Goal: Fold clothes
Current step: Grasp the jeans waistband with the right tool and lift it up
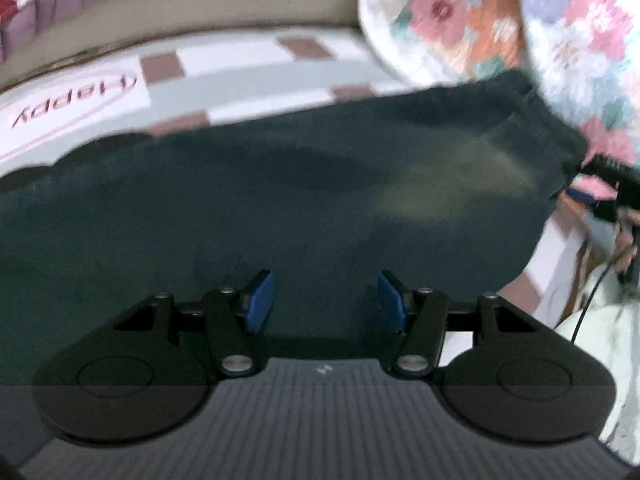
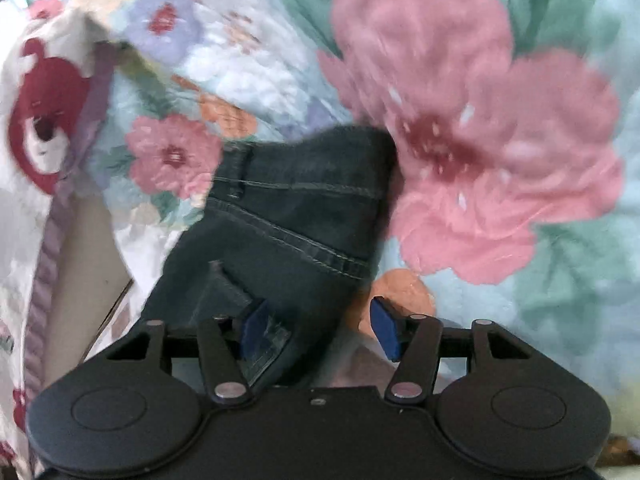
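Dark blue-green jeans [image 1: 280,200] lie spread across the bed in the left wrist view. My left gripper [image 1: 326,302] is open, its blue pads apart just above the near edge of the jeans, holding nothing. In the right wrist view the waistband end of the jeans [image 2: 288,216] shows its seams and a belt loop. My right gripper [image 2: 320,330] is open, with the jeans' corner lying against its left pad [image 2: 256,326] and the right pad clear of the cloth. The right gripper also shows at the jeans' far right corner in the left wrist view [image 1: 608,184].
A checked bed sheet [image 1: 240,76] with a "Happy" label lies under the jeans. A floral quilt [image 1: 520,20] is piled at the right and fills the right wrist view [image 2: 480,140]. A pillow with a red bear print [image 2: 44,120] sits at the left.
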Demonstrator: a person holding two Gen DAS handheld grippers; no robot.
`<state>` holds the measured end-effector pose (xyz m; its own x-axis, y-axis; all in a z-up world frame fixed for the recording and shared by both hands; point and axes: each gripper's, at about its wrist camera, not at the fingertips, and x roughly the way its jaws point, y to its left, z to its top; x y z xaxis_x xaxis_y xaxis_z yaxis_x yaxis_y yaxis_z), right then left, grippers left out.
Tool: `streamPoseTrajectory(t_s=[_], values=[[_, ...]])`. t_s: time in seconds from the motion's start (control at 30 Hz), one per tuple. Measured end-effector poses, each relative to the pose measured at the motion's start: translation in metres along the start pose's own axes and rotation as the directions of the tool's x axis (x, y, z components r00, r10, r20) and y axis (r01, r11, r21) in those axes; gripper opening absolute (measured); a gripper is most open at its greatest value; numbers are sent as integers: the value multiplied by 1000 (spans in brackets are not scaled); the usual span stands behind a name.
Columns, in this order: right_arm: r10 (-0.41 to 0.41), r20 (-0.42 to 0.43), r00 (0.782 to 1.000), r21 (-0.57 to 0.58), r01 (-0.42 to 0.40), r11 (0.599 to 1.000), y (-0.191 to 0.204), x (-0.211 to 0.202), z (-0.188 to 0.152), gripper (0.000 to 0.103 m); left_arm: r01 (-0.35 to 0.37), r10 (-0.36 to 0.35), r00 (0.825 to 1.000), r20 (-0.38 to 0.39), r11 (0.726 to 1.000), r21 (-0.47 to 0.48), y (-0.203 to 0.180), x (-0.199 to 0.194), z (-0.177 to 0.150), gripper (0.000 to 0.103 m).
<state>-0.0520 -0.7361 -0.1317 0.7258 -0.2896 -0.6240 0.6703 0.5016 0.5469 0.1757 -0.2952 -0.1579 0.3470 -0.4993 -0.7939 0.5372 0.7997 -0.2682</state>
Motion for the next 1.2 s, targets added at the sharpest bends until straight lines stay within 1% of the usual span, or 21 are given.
streamPoseTrajectory(t_s=[0.1,0.13,0.17,0.2,0.23,0.3,0.33,0.4,0.43,0.47,0.53,0.63,0.7,0.8,0.83,0.9,1.03,1.1,1.17,1.2], values=[[40,39,998,24,-41,999,1,18,8,64,8,-8,1000,8,1000,-4,2,-1,-4,56],[45,53,998,9,-45,999,6,21,11,59,19,-19,1000,12,1000,-10,4,-2,-4,56],[58,76,995,-41,-55,998,17,16,14,32,30,-29,999,17,999,-15,5,-3,-3,56],[77,99,992,-99,-67,993,29,10,17,20,40,-40,999,21,999,-20,6,-4,-2,56],[97,122,988,-157,-77,985,41,3,20,16,59,-58,998,36,998,-23,8,-5,-1,56],[130,170,977,-274,-80,958,67,-13,27,14,88,-86,994,65,996,-23,10,-8,4,56],[130,198,971,-328,-60,943,77,-19,32,13,88,-87,993,74,996,-17,9,-7,8,56],[93,233,968,-402,9,915,88,-22,42,13,71,-71,995,71,997,-10,8,2,15,56],[69,241,968,-420,40,907,91,-20,46,13,64,-63,996,60,998,-18,9,8,18,56],[57,244,968,-421,52,906,92,-18,49,13,56,-55,997,51,998,-26,9,12,20,56],[44,241,969,-425,65,903,93,-12,51,13,40,-38,999,35,998,-40,7,21,24,57],[22,241,970,-435,88,896,96,-8,46,13,25,-24,1000,13,999,-40,4,22,27,57],[50,239,970,-437,62,897,98,-15,45,13,31,-31,1000,1,998,-52,5,20,28,57],[98,233,967,-441,16,897,102,-27,43,13,65,-65,998,-3,993,-97,14,10,27,57],[126,228,965,-452,-10,892,109,-31,41,13,77,-77,997,0,990,-115,18,4,26,57],[193,212,958,-480,-70,874,126,-39,36,14,76,-75,997,14,990,-121,26,-12,26,57],[320,173,931,-543,-181,820,173,-51,13,14,15,-9,999,49,994,-113,47,-54,21,57],[368,149,918,-578,-221,785,199,-55,-2,15,-18,27,997,66,991,-132,65,-79,15,57],[421,101,902,-624,-271,733,229,-59,-21,15,-50,63,995,80,987,-151,84,-104,5,57],[445,50,894,-637,-314,704,243,-59,-30,15,-67,81,993,88,985,-159,94,-118,-1,57]])
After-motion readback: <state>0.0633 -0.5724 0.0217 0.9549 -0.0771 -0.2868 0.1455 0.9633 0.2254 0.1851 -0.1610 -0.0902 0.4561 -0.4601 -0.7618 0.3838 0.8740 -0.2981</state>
